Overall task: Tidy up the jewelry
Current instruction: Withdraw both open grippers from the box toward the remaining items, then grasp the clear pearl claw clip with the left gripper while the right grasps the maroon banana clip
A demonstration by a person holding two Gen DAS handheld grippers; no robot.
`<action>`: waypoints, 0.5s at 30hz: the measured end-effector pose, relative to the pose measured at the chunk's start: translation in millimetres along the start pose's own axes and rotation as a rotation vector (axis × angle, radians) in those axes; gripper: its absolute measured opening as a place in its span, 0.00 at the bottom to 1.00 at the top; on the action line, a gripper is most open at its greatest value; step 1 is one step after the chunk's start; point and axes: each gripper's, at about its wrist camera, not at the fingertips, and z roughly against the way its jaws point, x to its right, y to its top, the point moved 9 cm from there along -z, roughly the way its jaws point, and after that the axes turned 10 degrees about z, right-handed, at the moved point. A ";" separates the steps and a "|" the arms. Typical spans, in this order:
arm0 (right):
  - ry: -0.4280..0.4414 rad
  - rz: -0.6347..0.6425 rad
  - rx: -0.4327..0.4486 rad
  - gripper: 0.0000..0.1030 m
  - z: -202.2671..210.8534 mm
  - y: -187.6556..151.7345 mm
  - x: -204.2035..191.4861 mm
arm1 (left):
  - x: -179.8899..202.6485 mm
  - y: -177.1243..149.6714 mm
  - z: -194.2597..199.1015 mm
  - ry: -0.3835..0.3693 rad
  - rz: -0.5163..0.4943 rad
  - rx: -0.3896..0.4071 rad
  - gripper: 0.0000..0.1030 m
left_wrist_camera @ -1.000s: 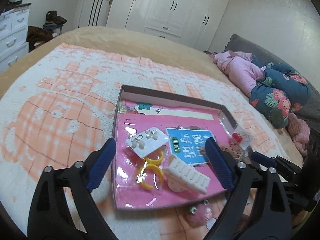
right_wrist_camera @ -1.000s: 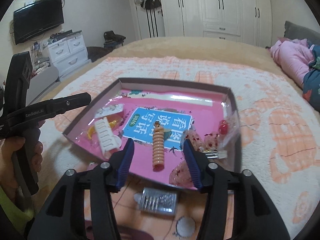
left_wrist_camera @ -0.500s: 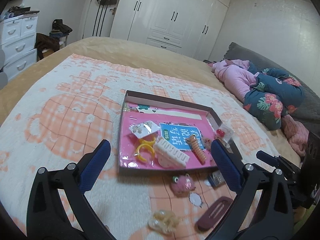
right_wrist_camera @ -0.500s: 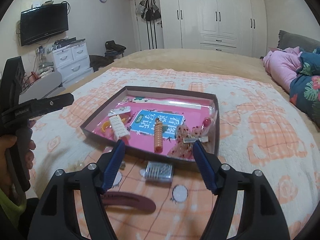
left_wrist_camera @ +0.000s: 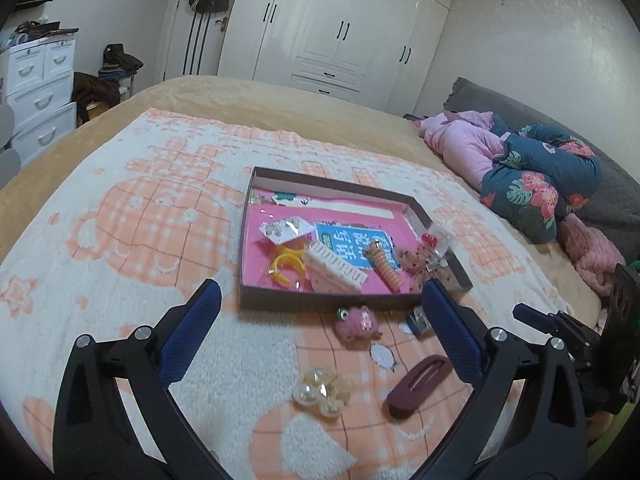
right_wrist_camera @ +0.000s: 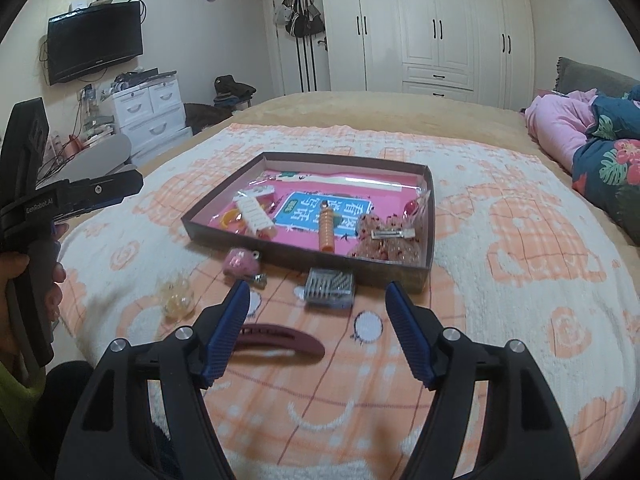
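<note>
A shallow box (left_wrist_camera: 334,303) (right_wrist_camera: 320,257) with a pink floor sits on the bed. It holds a white comb clip (left_wrist_camera: 335,271), a yellow ring piece (left_wrist_camera: 287,267), an orange spiral clip (right_wrist_camera: 326,231) and an earring card (left_wrist_camera: 285,229). In front of it lie a pink pig clip (left_wrist_camera: 357,322) (right_wrist_camera: 239,262), a pearl cluster (left_wrist_camera: 321,391) (right_wrist_camera: 178,297), a maroon hair clip (left_wrist_camera: 418,380) (right_wrist_camera: 280,339) and a silver packet (right_wrist_camera: 330,288). My left gripper (left_wrist_camera: 320,320) is open and empty, held back from the box. My right gripper (right_wrist_camera: 318,312) is open and empty above the maroon clip.
A white and orange patterned blanket (left_wrist_camera: 140,248) covers the bed. Pink and floral bedding (left_wrist_camera: 516,168) lies at the right. White wardrobes (right_wrist_camera: 432,28) stand at the back, drawers (right_wrist_camera: 150,114) and a TV (right_wrist_camera: 94,42) at the left.
Both grippers have pulled back from the box and risen. The loose items in front of the box have come into view. The left jaws opened wider.
</note>
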 end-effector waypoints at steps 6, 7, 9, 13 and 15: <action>-0.006 0.016 -0.020 0.66 3.4 -16.6 -3.8 | 0.2 -14.5 4.1 0.001 -0.010 -0.010 0.89; -0.011 0.022 -0.025 0.66 3.8 -20.5 -4.4 | 0.1 -16.7 4.4 0.004 -0.012 -0.013 0.89; -0.013 0.025 -0.030 0.66 4.2 -25.4 -6.1 | -0.5 -22.6 4.4 0.008 -0.016 -0.020 0.89; -0.025 0.042 -0.037 0.66 5.1 -35.1 -9.6 | -0.3 -32.5 3.5 0.015 -0.025 -0.035 0.89; -0.028 0.058 -0.041 0.66 5.0 -39.5 -12.4 | 0.4 -37.9 2.7 0.018 -0.035 -0.041 0.89</action>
